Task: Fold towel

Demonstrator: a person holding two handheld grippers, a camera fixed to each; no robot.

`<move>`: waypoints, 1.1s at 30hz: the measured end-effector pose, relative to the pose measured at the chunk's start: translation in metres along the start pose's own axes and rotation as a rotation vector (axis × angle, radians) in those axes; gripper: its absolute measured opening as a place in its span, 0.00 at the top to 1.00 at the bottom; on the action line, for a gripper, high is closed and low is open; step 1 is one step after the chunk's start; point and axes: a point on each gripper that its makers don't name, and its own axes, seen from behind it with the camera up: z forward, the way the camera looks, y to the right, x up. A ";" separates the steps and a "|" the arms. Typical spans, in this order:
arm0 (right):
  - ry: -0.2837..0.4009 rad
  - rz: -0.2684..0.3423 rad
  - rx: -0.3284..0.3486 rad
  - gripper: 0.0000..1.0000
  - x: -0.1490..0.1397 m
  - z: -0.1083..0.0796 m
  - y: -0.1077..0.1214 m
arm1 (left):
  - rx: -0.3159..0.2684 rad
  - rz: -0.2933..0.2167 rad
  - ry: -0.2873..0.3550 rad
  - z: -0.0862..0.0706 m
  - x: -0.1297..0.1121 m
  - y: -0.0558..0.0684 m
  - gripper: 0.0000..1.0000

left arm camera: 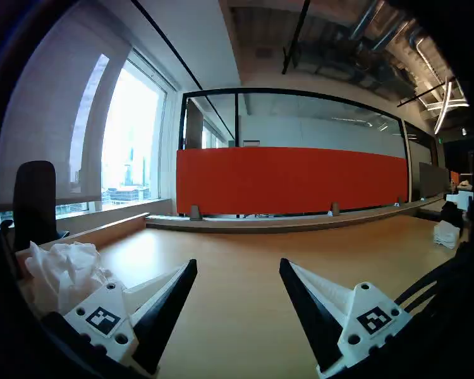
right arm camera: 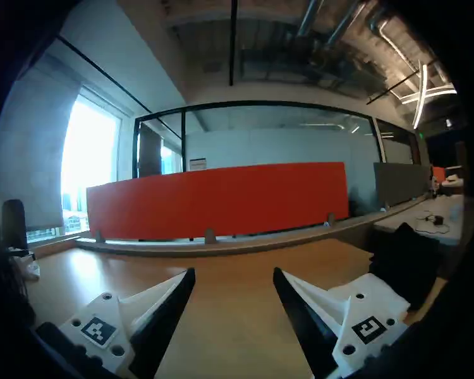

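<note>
A crumpled white towel (left arm camera: 66,275) lies on the wooden table (left arm camera: 249,252) at the left, just left of my left gripper (left arm camera: 237,270). That gripper is open, its black-edged fingers (left arm camera: 167,309) spread wide above bare tabletop, holding nothing. In the right gripper view, my right gripper (right arm camera: 234,278) is open too, hovering over the wooden table (right arm camera: 237,265) with nothing between its fingers. A small patch of white cloth (right arm camera: 30,270) shows at the far left edge of that view.
An orange divider panel (left arm camera: 291,180) runs along the table's far edge. A black chair back (left arm camera: 33,202) stands at the left by the window. White items (left arm camera: 447,234) sit at the far right. A dark bag-like object (right arm camera: 407,262) rests right of my right gripper.
</note>
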 end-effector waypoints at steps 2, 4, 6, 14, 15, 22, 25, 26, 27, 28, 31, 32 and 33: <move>-0.004 0.002 0.000 0.05 -0.005 0.000 0.002 | 0.000 0.000 0.000 0.000 0.000 0.000 0.03; -0.008 0.004 0.000 0.05 -0.009 0.000 0.003 | 0.000 0.000 0.000 0.000 0.000 0.000 0.03; -0.010 0.004 0.000 0.05 -0.013 0.000 0.004 | 0.000 0.000 0.000 0.000 0.000 -0.001 0.03; -0.016 0.012 0.000 0.05 -0.022 -0.001 0.004 | 0.000 0.000 0.000 0.000 0.000 0.000 0.03; -0.017 0.013 0.002 0.05 -0.022 -0.002 0.004 | 0.000 0.000 0.000 0.000 0.000 0.000 0.03; -0.017 0.011 0.006 0.05 -0.026 -0.001 0.003 | 0.000 0.000 0.000 0.000 0.000 0.000 0.03; -0.019 0.010 0.006 0.05 -0.029 -0.001 0.002 | 0.000 0.000 0.000 0.000 0.000 0.000 0.03; -0.017 0.007 0.006 0.05 -0.028 -0.002 0.002 | 0.000 0.000 0.000 0.000 0.000 0.000 0.03; -0.014 0.004 0.007 0.05 -0.028 -0.002 0.002 | 0.000 0.000 0.000 0.000 0.000 0.000 0.03; -0.016 0.001 0.008 0.05 -0.028 -0.002 0.001 | 0.000 0.000 0.000 0.000 0.000 0.000 0.03; -0.018 -0.009 0.013 0.05 -0.029 -0.003 -0.002 | 0.000 0.000 0.000 -0.001 0.000 0.000 0.03; -0.018 -0.012 0.015 0.05 -0.030 -0.003 -0.003 | 0.000 0.000 0.000 -0.001 0.000 0.000 0.03; -0.017 -0.016 0.017 0.05 -0.030 -0.004 -0.004 | 0.000 0.000 0.000 -0.001 0.000 0.000 0.03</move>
